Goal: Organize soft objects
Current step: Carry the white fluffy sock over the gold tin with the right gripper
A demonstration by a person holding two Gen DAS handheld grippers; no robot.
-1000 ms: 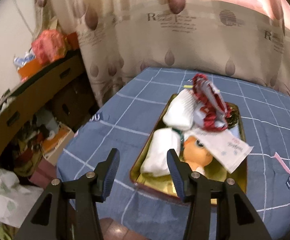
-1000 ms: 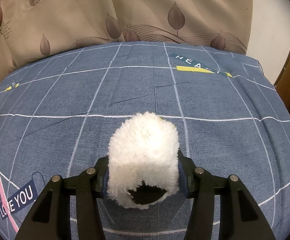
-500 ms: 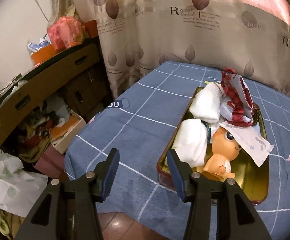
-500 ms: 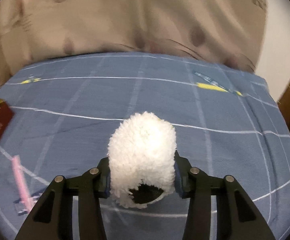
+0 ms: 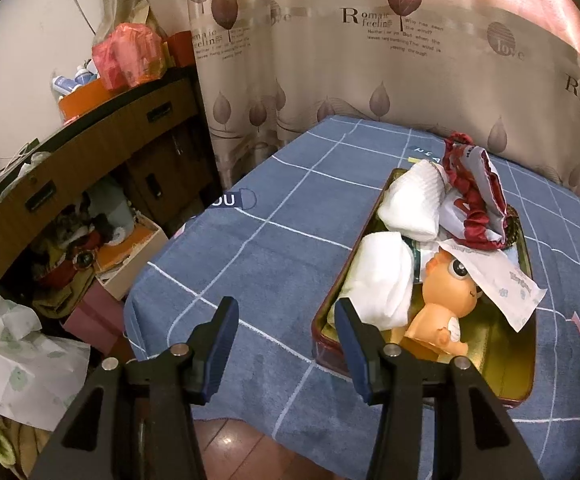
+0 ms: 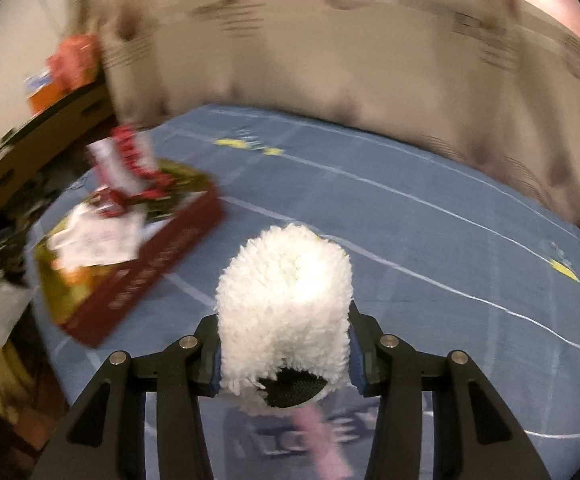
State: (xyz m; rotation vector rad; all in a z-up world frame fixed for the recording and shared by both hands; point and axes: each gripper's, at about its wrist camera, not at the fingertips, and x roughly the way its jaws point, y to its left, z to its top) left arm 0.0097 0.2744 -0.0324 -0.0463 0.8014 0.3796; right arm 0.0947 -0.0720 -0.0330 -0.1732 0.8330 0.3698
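Note:
My right gripper (image 6: 285, 354) is shut on a fluffy white plush (image 6: 283, 300) and holds it above the blue bedspread (image 6: 430, 248). The red tin with a gold inside (image 6: 149, 268) lies to its left, blurred. In the left wrist view the same tin (image 5: 506, 364) holds two white rolled cloths (image 5: 382, 276), a red-trimmed pouch (image 5: 474, 192), an orange doll (image 5: 446, 284) and a paper slip (image 5: 502, 280). My left gripper (image 5: 285, 336) is open and empty, low at the tin's near left corner.
A patterned curtain (image 5: 370, 60) hangs behind the bed. Left of the bed stand a wooden cabinet (image 5: 81, 160) with bags on top, cardboard boxes (image 5: 129, 256) and a crumpled floral cloth (image 5: 13, 364) on the floor.
The right gripper has swung left and risen with the plush, bringing the tin into its view. The left gripper shifted left at first, then stayed still.

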